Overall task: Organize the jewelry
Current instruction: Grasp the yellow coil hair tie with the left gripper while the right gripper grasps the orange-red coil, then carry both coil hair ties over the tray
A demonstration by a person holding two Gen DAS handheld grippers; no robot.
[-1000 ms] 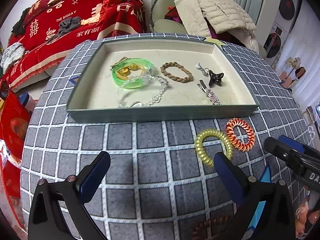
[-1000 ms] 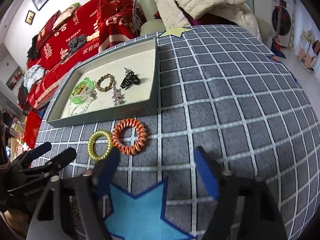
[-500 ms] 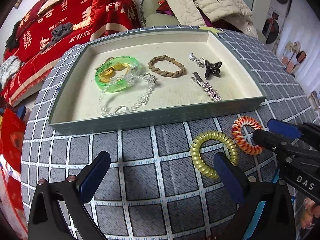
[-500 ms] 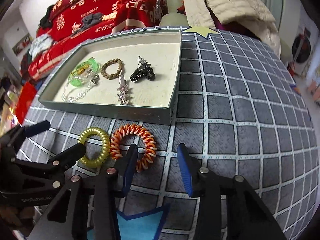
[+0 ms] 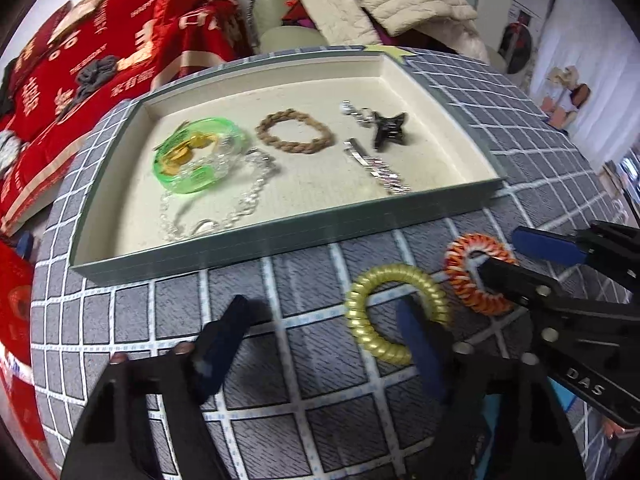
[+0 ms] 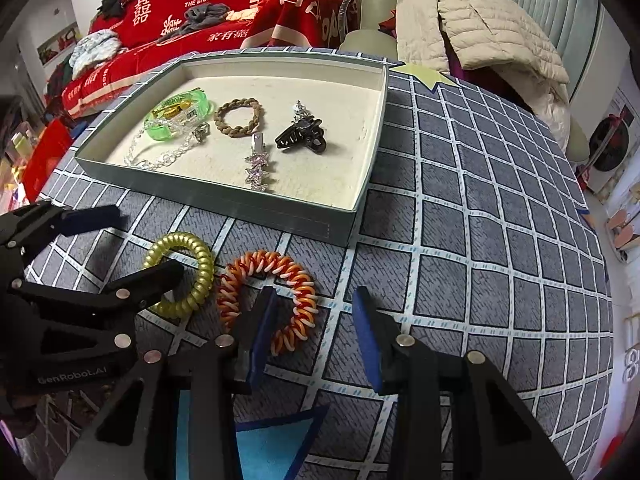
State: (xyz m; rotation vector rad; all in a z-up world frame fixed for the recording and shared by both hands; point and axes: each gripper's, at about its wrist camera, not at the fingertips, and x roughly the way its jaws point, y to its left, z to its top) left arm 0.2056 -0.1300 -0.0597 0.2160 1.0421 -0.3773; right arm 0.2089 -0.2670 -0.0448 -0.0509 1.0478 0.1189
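Gold coil tie (image 5: 394, 312) partly finger-hidden

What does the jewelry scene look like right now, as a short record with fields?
tray: open, on the checked cloth
in tray: green bangle, braided brown band, chain bracelet, star clip, black claw clip
outside tray: gold coil tie, orange coil tie, side by side
left gripper: closing, straddles gold tie, no grip visible
right gripper: closing, straddles orange tie's rim, no grip visible
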